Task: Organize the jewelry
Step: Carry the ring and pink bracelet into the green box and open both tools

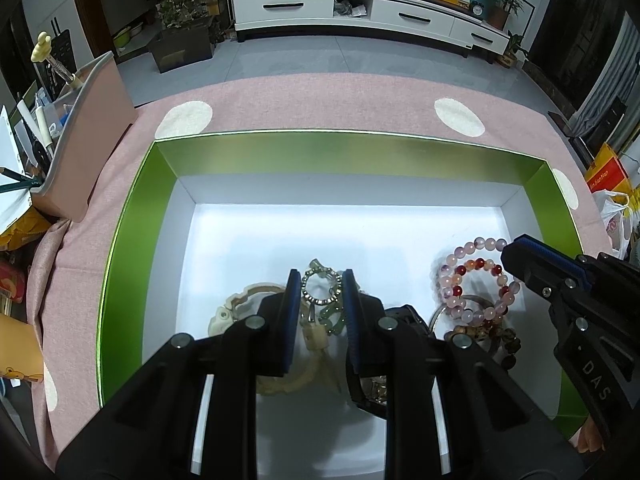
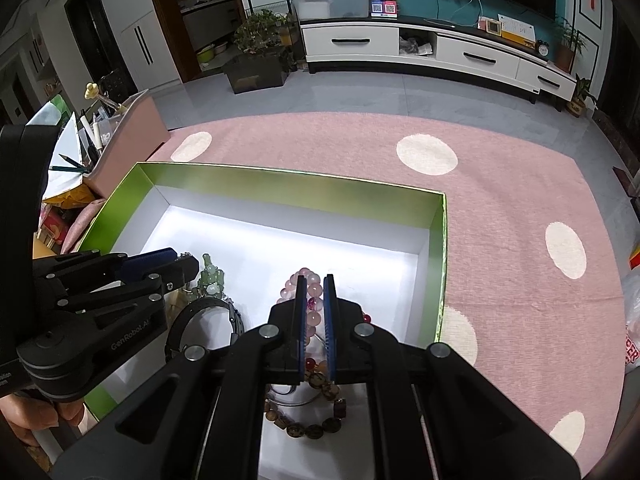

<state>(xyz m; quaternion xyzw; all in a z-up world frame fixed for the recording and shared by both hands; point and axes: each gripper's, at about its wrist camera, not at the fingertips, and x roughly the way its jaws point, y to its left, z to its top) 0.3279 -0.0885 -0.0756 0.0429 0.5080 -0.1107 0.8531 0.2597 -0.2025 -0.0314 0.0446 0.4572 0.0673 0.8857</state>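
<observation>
A green box [image 1: 344,152] with a white floor holds the jewelry along its near side. My left gripper [image 1: 321,276] is shut on a green bead bracelet with a rhinestone ring [image 1: 320,290], both pads against the ring's sides. Beside it lie a cream bracelet [image 1: 236,304] and a black watch band [image 2: 204,312]. My right gripper [image 2: 314,278] is shut on a pink bead bracelet [image 2: 314,290] that runs between its narrow pads. A red-and-pink bead bracelet [image 1: 480,266] and a brown bead bracelet [image 2: 312,428] lie around it. Each gripper shows in the other's view: right gripper [image 1: 510,250], left gripper [image 2: 180,260].
The box sits on a pink cloth with white dots [image 2: 520,200]. A pink bin of pens and papers [image 1: 92,140] stands off the box's far left corner. A plastic bag [image 1: 616,216] lies at the right edge. The box's far half is bare white floor [image 1: 340,232].
</observation>
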